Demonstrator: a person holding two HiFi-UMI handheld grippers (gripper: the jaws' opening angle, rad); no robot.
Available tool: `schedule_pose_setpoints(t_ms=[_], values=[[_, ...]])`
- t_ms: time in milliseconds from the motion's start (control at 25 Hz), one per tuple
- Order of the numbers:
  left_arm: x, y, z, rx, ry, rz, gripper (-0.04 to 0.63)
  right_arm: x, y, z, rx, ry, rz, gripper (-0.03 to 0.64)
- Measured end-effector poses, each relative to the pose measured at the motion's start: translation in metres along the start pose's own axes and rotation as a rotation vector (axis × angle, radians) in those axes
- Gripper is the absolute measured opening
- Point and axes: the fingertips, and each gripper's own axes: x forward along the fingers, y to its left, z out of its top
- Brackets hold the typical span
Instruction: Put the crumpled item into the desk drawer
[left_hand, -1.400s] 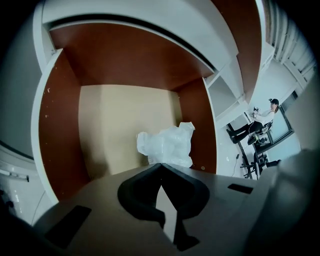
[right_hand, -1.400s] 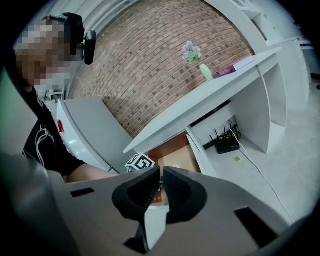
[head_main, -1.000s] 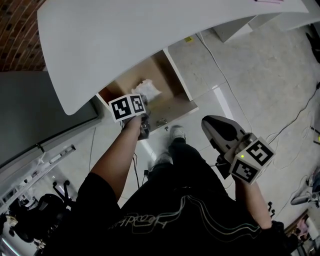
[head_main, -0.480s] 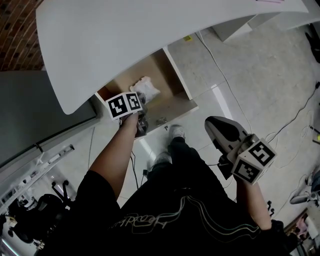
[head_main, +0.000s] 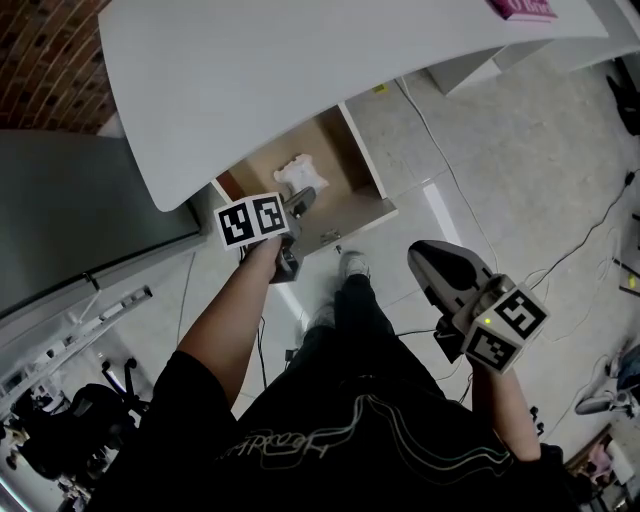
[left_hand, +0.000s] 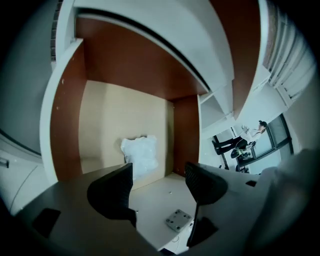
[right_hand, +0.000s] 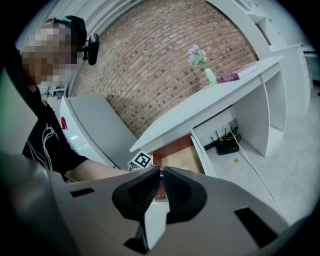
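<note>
A: Status on the crumpled item (left_hand: 140, 155)?
B: It's in the open drawer (head_main: 365, 155), lying on the beige bottom, not touching either tool.
A: Left tool (left_hand: 159, 186)?
B: Over the drawer's front edge, jaws opening, spread wide, nothing between them.
A: Right tool (right_hand: 161, 187)?
B: Held off to the side over the floor (head_main: 500, 150), jaws pressed together, empty.
A: Surface?
B: White curved worktop (head_main: 320, 60), drawer pulled out from under it. A pink book (right_hand: 240, 72) and a vase of flowers (right_hand: 205, 67) sit on top.
A: Room?
B: Brick wall (right_hand: 165, 65) behind the worktop. Pale tiled floor, a cable (head_main: 445, 165) running across it.
</note>
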Motion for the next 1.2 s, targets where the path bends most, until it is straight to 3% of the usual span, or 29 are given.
schedule_pose_setpoints(t_ms=[160,360,680,800,960,1200], values=[[-0.05,-0.037,0.004,0.09,-0.021,-0.083,0.325,-0.011,0.029,0.015,-0.029,-0.019,0.019,0.051],[-0.131,-0.091,0.009,0.134,-0.064,-0.273,0.21,-0.028,0.068,0.038,-0.07,-0.054,0.043,0.051],[-0.28,-0.186,0.006,0.36,-0.217,-0.457,0.104,-0.063,0.156,0.068,-0.162,-0.13,0.068,0.051],[-0.33,-0.211,-0.01,0.454,-0.251,-0.491,0.072,-0.076,0.196,0.072,-0.19,-0.163,0.083,0.051],[-0.393,-0.238,-0.037,0.512,-0.286,-0.522,0.042,-0.103,0.237,0.071,-0.349,-0.198,0.048,0.051],[-0.478,-0.285,-0.069,0.666,-0.378,-0.612,0.023,-0.138,0.305,0.081,-0.422,-0.271,0.075,0.051]])
